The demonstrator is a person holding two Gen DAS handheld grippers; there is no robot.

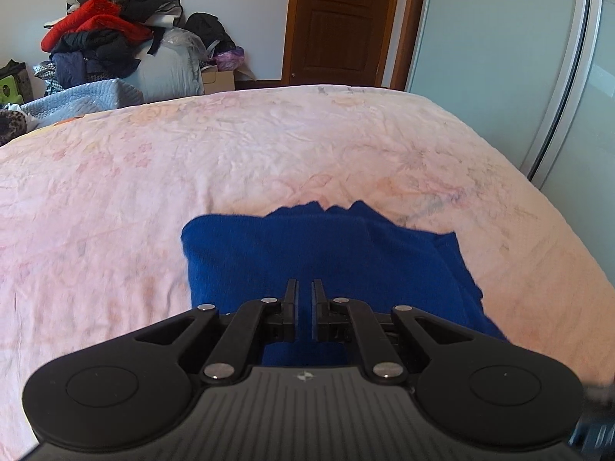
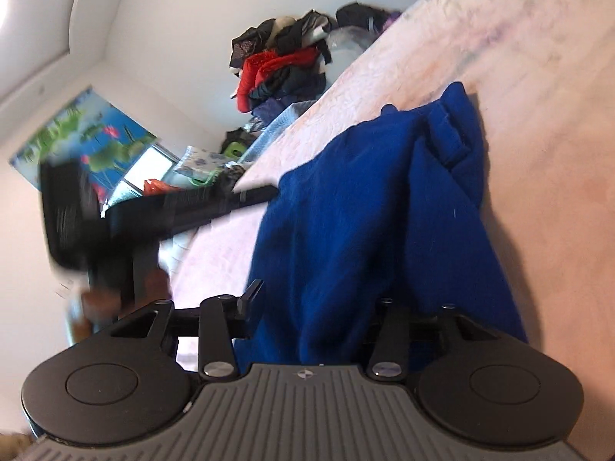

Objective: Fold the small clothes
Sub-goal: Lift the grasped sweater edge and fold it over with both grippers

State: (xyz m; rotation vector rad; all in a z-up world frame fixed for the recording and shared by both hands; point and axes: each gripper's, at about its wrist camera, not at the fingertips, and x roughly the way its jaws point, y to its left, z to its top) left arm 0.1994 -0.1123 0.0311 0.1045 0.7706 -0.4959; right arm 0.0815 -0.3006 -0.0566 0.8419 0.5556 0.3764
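Observation:
A small blue knit garment [image 1: 319,253] lies partly folded on the pink bedspread [image 1: 230,161]. My left gripper [image 1: 305,288] hovers over its near edge with the jaws nearly together and nothing between them. In the right wrist view the same blue garment [image 2: 365,211] drapes over my right gripper [image 2: 315,303]; the left finger [image 2: 251,292] shows beside the cloth and the right finger is hidden under it. The jaws stand wide apart with the cloth bunched between them. The left gripper [image 2: 246,196] shows blurred at the garment's far edge.
A heap of red, black and dark clothes [image 1: 111,38] is piled beyond the bed's far left. A brown door [image 1: 338,19] and a glass wardrobe panel [image 1: 499,50] stand behind the bed. The bedspread stretches far to the left and beyond the garment.

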